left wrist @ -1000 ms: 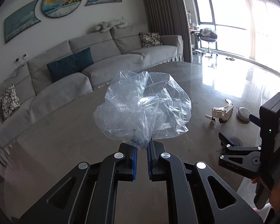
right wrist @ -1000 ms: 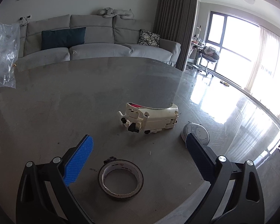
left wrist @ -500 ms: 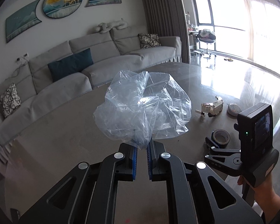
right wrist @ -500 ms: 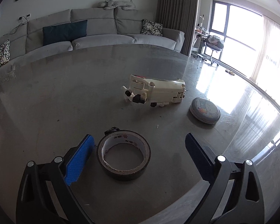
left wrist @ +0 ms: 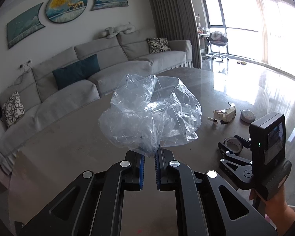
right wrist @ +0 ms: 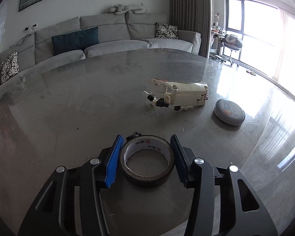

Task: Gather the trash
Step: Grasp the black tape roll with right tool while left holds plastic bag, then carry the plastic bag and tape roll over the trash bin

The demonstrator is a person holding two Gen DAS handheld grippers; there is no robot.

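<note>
Left claw (left wrist: 149,158) is clamped together on the gathered neck of a crumpled clear plastic bag (left wrist: 151,116), which is held up above the grey table (left wrist: 68,147), puffed out ahead of the blue pads. Behind it a grey sofa (left wrist: 108,66) runs along the wall with a teal cushion (left wrist: 76,70) and a black-and-white patterned cushion (left wrist: 11,108).

Further right in the left wrist view: a white toy part (left wrist: 224,115) and a flat round grey disc (left wrist: 247,115) lie on the table, near each other but apart. Low right, a hand (left wrist: 275,206) grips the handle of the right claw (left wrist: 232,145), which is down at the tape roll (left wrist: 234,145).

Right wrist view: an edge of the plastic bag shows at the far left border. The right claw has just been closing; its jaws now stand either side of the dark tape roll (right wrist: 147,161), which lies flat on the table (right wrist: 68,108) with the hole facing up. The left blue pad (right wrist: 113,163) is touching or just beside the roll's wall, and the right pad looks the same; I can't tell whether they press on it. A small dark scrap (right wrist: 134,134) sits just behind the roll. Beyond, to the right, the white toy part (right wrist: 179,96), then the grey disc (right wrist: 229,112) nearest the bright window side.
</note>
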